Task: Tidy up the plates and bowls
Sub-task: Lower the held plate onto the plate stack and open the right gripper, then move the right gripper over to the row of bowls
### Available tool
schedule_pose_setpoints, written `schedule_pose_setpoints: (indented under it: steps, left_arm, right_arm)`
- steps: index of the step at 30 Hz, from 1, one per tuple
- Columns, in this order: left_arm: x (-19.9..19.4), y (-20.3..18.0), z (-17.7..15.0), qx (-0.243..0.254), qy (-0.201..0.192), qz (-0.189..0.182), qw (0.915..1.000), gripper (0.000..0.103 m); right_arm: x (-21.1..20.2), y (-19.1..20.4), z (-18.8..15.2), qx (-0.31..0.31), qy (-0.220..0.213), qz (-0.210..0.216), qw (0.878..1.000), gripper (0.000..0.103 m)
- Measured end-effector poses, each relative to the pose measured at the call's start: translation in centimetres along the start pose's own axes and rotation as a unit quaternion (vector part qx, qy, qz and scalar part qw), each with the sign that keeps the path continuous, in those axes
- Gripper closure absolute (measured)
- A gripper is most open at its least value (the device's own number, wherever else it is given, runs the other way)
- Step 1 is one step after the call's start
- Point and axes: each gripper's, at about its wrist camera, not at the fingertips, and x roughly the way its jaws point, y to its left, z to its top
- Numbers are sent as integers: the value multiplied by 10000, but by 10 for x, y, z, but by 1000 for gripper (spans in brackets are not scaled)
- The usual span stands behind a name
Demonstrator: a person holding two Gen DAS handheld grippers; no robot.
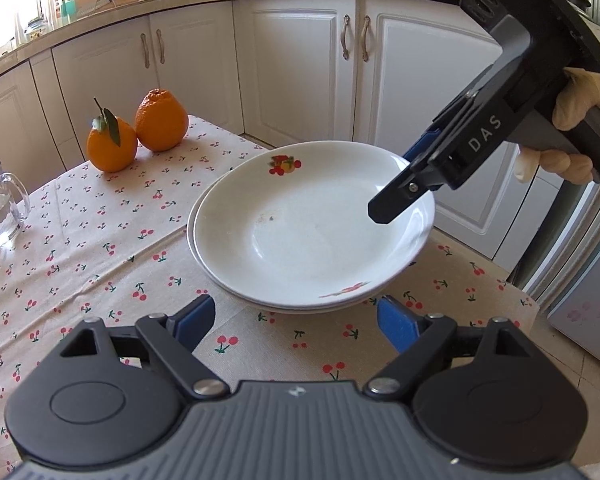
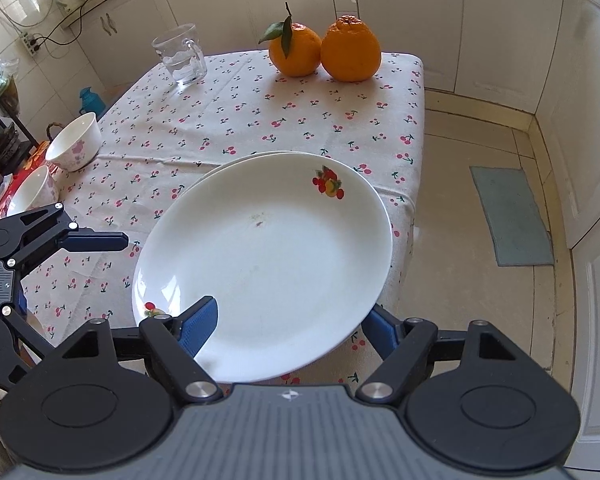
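**Two plates stacked at the table's edge, right gripper over the top rim**

A white plate with fruit print (image 2: pixel 268 264) lies on a second plate (image 1: pixel 198 196) on the cherry-print tablecloth (image 1: pixel 100 240), near the table's edge. The right gripper (image 2: pixel 292 322) straddles the top plate's near rim, one blue pad above the plate, the other below; whether the pads press it cannot be told. The left gripper (image 1: pixel 296 318) hovers just beside the stack, fingers apart, nothing between them. Two oranges (image 2: pixel 324 52) and a glass mug (image 2: pixel 180 58) stand at the far end. Two white bowls (image 2: pixel 74 148) sit at the left side.
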Motion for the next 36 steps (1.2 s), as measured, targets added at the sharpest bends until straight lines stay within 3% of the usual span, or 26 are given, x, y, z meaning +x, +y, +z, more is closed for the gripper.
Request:
schedule_pose_setpoints:
  steps: [6, 12, 21, 27, 36]
  left_arm:
    - [-7, -2, -3, 32, -57, 25, 10000, 14]
    - [-25, -4, -6, 24, -325, 50, 9995, 9]
    - [-65, -2, -18, 26, -621, 295, 9976, 8]
    - [-98, 9, -42, -131, -656, 471, 9966, 7]
    - [-160, 40, -94, -387, -664, 886, 9931, 7]
  right_arm:
    - [1, 1, -8, 39, 24, -54, 10000, 20]
    - [-16, 17, -12, -87, -417, -130, 9990, 0]
    - [-40, 80, -20, -604, -1102, -793, 9889, 0]
    - [-38, 124, -27, -767, -1359, -1004, 9826, 0]
    - [-22, 191, -38, -1029, -1520, -804, 9797, 0]
